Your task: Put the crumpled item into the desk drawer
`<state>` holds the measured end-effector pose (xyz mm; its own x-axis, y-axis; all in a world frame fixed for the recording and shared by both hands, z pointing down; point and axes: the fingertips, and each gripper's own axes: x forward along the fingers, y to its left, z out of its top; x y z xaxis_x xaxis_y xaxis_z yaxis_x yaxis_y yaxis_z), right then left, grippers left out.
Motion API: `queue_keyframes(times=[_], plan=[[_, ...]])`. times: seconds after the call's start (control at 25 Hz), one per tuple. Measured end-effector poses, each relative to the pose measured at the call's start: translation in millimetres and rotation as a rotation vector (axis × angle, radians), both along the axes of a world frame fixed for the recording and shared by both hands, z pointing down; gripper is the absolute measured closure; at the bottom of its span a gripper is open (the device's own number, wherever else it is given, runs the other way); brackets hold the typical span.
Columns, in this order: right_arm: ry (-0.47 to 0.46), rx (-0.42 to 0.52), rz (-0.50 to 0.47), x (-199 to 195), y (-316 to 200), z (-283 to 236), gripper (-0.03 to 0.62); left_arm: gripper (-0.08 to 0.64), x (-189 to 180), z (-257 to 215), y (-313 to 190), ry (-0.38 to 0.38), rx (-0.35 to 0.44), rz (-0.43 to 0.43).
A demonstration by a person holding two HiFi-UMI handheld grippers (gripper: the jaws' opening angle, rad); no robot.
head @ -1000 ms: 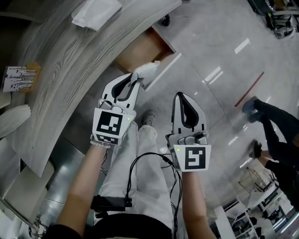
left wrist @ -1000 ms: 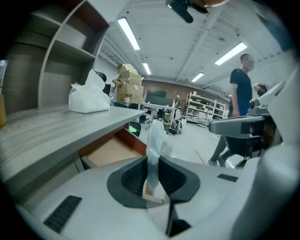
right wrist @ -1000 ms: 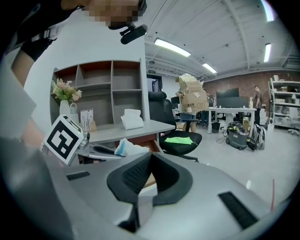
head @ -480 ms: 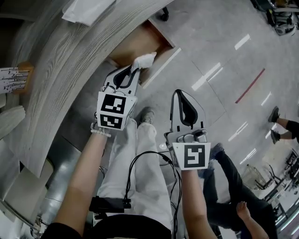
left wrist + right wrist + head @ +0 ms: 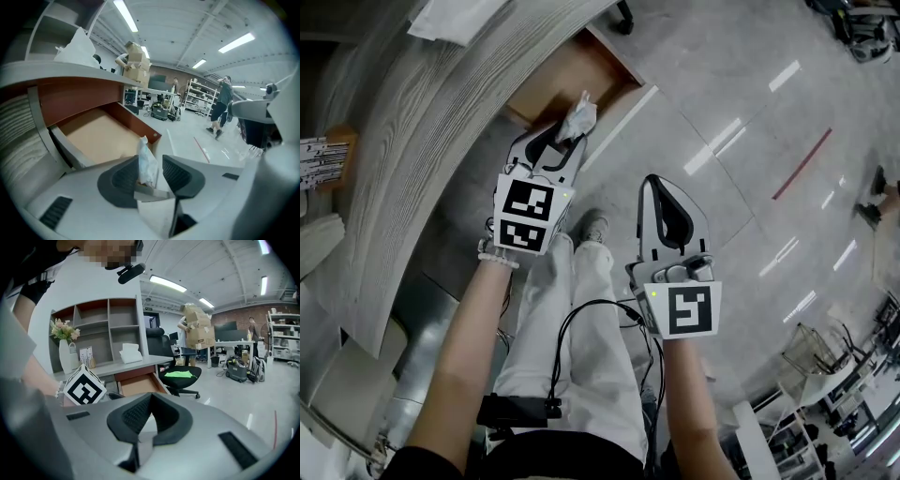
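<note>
The crumpled item (image 5: 578, 117), a wad of white wrapper, stands upright between the jaws of my left gripper (image 5: 570, 139), just over the front edge of the open desk drawer (image 5: 562, 80). In the left gripper view the jaws are opening: the crumpled item (image 5: 145, 161) leans on the left pad (image 5: 123, 176) and a gap shows beside the right pad. The drawer (image 5: 96, 136) has a bare tan bottom and red-brown walls. My right gripper (image 5: 654, 180) hangs over the floor to the right, its tips touching and nothing in it; the right gripper view shows the right gripper (image 5: 150, 397) the same way.
The grey wood-grain desk (image 5: 441, 103) curves along the left, with a white tissue pack (image 5: 455, 17) on top. An office chair with a green seat (image 5: 180, 373) stands beside the drawer. My own legs (image 5: 581, 309) are below the grippers. People stand far off across the glossy floor.
My left gripper has carried the crumpled item up and over the drawer's front edge, and its jaws have spread apart. The right gripper has barely moved.
</note>
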<state>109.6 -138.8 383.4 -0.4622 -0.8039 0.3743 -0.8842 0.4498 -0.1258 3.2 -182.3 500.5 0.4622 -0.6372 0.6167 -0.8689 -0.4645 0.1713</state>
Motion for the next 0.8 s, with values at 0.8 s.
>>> queue_keyframes(times=[0.8], plan=[[0.002,0.113,-0.011,-23,7,-86,0.588,0.548,-28,-143,37,0.04,0.251,-0.013]])
